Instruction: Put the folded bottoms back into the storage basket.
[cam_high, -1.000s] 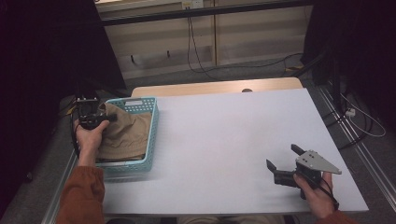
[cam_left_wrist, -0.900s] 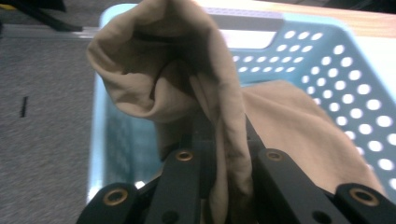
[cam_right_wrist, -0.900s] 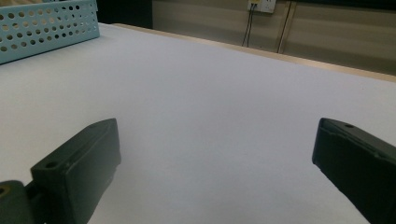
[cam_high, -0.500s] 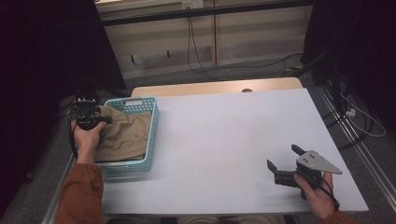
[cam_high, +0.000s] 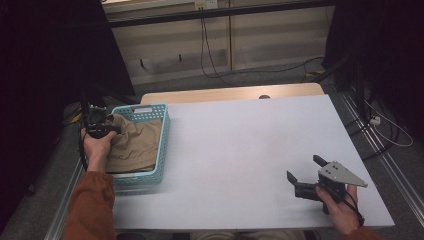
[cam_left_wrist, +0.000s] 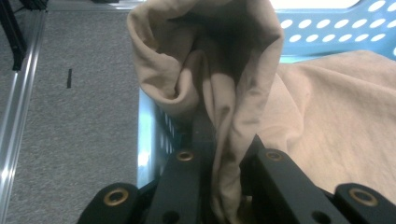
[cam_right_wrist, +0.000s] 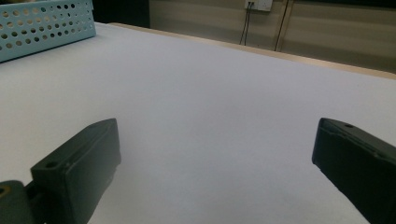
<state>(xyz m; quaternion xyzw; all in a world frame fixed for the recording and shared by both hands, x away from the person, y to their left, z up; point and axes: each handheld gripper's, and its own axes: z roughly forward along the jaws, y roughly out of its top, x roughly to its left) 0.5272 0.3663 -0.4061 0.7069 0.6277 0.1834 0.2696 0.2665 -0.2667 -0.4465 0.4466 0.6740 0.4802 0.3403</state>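
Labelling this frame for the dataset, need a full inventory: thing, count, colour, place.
basket: 1, light blue, perforated, far left of the table.
cloth: 1, tan, lying in the basket, one fold pulled up at the left rim.
table: 1, white top with a wooden far edge.
cables: several, black, on the floor and wall beyond the table.
left gripper: 1, black, at the basket's left rim, shut on the cloth fold.
right gripper: 1, black with a grey plate, near right of the table, open, holding nothing.
sleeve: orange, left forearm.
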